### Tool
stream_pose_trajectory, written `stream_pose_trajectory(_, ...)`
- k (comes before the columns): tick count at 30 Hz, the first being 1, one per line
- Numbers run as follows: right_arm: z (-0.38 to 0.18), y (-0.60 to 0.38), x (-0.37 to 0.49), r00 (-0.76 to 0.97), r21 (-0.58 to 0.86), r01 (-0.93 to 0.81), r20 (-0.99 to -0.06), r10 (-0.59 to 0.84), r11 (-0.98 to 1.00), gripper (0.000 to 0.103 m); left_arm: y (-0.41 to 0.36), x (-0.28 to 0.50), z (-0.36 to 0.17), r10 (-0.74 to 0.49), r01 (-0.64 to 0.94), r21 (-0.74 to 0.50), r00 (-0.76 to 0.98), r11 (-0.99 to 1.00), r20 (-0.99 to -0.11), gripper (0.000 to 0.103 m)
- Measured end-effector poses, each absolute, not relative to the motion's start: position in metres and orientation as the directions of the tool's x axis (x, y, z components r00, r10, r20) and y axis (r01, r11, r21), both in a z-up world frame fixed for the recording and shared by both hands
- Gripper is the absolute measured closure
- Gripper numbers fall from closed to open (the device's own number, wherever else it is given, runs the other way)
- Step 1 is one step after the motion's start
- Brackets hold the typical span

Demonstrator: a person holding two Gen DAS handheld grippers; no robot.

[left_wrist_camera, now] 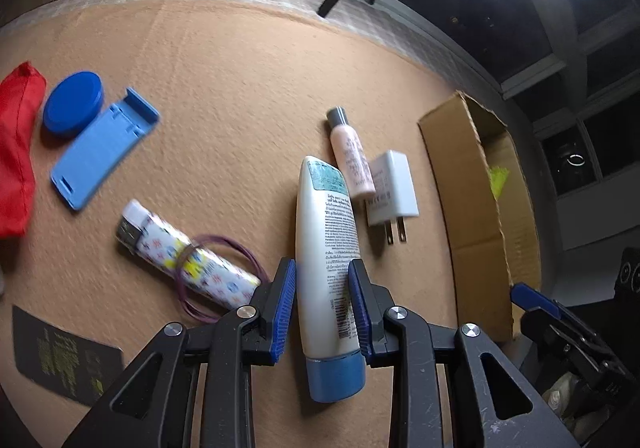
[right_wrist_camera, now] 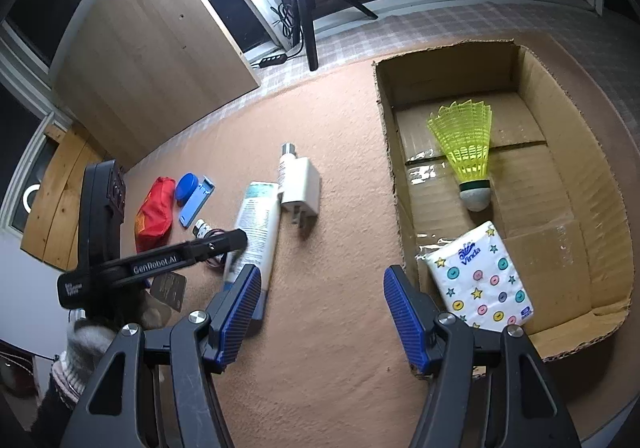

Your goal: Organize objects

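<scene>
My left gripper [left_wrist_camera: 322, 312] is shut on a white lotion tube with a blue cap [left_wrist_camera: 326, 248]; the tube lies on the brown mat, cap toward me. The tube also shows in the right wrist view [right_wrist_camera: 258, 224], with the left gripper over it. My right gripper [right_wrist_camera: 320, 312] is open and empty above the mat, just left of the cardboard box [right_wrist_camera: 600, 183]. The box holds a yellow shuttlecock [right_wrist_camera: 468, 143] and a tissue pack [right_wrist_camera: 480, 280]. A pink bottle [left_wrist_camera: 350, 151] and a white charger [left_wrist_camera: 390, 187] lie beside the tube.
A patterned lighter [left_wrist_camera: 188, 256] with a purple hair band [left_wrist_camera: 224, 276], a blue stand [left_wrist_camera: 100, 151], a blue round lid [left_wrist_camera: 74, 103], a red pouch [left_wrist_camera: 16, 143] and a black card [left_wrist_camera: 60, 356] lie to the left. A tripod [right_wrist_camera: 308, 7] and a wooden panel [right_wrist_camera: 152, 47] stand behind.
</scene>
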State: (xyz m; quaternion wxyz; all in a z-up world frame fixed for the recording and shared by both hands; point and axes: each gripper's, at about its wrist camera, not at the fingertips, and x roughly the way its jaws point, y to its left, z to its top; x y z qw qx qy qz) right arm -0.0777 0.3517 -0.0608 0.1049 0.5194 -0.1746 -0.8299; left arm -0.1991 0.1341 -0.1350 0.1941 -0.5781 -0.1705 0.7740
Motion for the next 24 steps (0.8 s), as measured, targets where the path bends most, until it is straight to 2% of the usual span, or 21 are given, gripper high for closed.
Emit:
stream_pose_trajectory(9, -0.068, 0.350, -0.077, -0.415, 0.408, 0.003, -0.830, -0.372, -0.913, 0.043, 0.153, -0.156, -0.138, 0.533, -0.126, -0.518, -0.243, -0.846, -0.811, 0.073)
stream_pose_trajectory(13, -0.073, 0.345, -0.078, -0.394, 0.418, 0.014, -0.833, -0.389, -0.908, 0.043, 0.157, -0.141, -0.133, 0.500, -0.156, -0.475, -0.255, -0.866, -0.827, 0.073)
stream_pose_trajectory(14, -0.074, 0.344, -0.078, -0.389, 0.419, 0.019, -0.833, -0.393, -0.908, 0.043, 0.158, -0.140, -0.132, 0.488, -0.163, -0.461, -0.260, -0.873, -0.833, 0.070)
stream_pose_trajectory(16, -0.077, 0.339, -0.079, -0.376, 0.422, 0.034, -0.835, -0.402, -0.906, 0.043, 0.156, -0.133, -0.131, 0.461, -0.174, -0.429, -0.259, -0.886, -0.849, 0.048)
stream_pose_trajectory(17, -0.079, 0.337, -0.078, -0.371, 0.422, 0.039, -0.835, -0.406, -0.906, 0.043, 0.153, -0.131, -0.131, 0.457, -0.179, -0.423, -0.257, -0.888, -0.851, 0.044)
stream_pose_trajectory(24, -0.091, 0.315, -0.080, -0.319, 0.412, 0.085, -0.851, -0.416, -0.907, 0.043, 0.157, -0.121, -0.127, 0.450, -0.247, -0.393, -0.251, -0.886, -0.857, 0.043)
